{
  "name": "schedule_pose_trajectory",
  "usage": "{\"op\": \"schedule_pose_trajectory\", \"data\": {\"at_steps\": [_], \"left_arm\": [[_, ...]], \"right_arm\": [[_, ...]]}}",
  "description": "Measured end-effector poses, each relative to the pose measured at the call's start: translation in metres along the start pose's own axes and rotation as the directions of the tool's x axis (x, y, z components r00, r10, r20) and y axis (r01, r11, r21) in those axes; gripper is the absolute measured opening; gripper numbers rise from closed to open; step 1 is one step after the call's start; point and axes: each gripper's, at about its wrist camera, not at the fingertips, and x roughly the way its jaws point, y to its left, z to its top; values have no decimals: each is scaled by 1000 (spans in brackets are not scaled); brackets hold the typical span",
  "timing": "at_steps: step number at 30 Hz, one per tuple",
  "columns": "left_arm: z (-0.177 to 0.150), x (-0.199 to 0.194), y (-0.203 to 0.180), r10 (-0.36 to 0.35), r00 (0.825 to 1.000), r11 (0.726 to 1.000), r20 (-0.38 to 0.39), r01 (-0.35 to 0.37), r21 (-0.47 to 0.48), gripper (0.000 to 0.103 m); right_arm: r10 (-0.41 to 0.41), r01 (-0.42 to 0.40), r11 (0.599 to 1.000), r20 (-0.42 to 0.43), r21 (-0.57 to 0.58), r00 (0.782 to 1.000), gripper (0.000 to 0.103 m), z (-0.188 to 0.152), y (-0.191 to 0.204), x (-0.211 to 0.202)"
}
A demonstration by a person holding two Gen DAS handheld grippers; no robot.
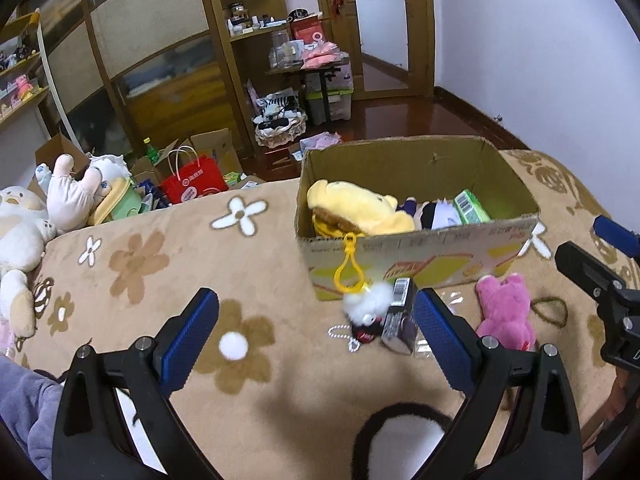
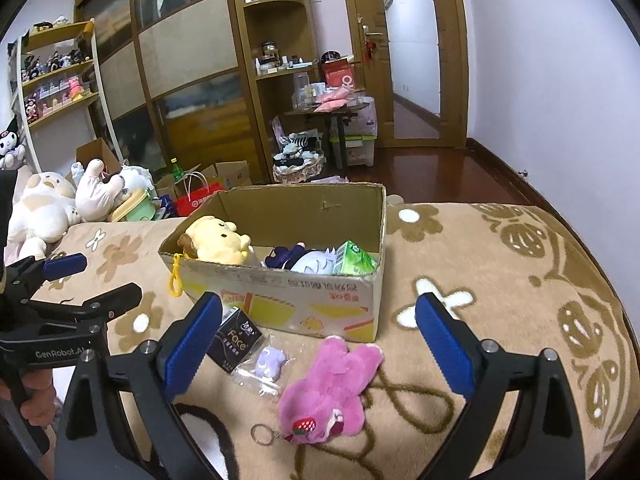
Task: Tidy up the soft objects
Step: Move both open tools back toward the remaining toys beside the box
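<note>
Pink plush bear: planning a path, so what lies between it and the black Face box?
In the right wrist view, a small purple charm in clear wrapping lies between pink plush bear and black box.

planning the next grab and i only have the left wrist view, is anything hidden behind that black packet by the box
observer: Yes, a small purple toy in a clear bag lies between the black packet and the pink plush.
operator: any loop on the plush
observer: A metal keyring lies at its strawberry end, toward the camera.
operator: right tongs open
observer: The right tongs are open and empty, the plush below their gap.
</note>
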Motion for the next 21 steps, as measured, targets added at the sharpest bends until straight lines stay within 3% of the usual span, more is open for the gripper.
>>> {"op": "schedule_pose_trajectory", "data": {"at_steps": [21], "left_arm": [[-4, 38, 6, 10, 992, 1000, -125, -14, -26, 97]], "right_arm": [[-51, 57, 997, -111, 54, 993, 101, -24, -6, 27]]}}
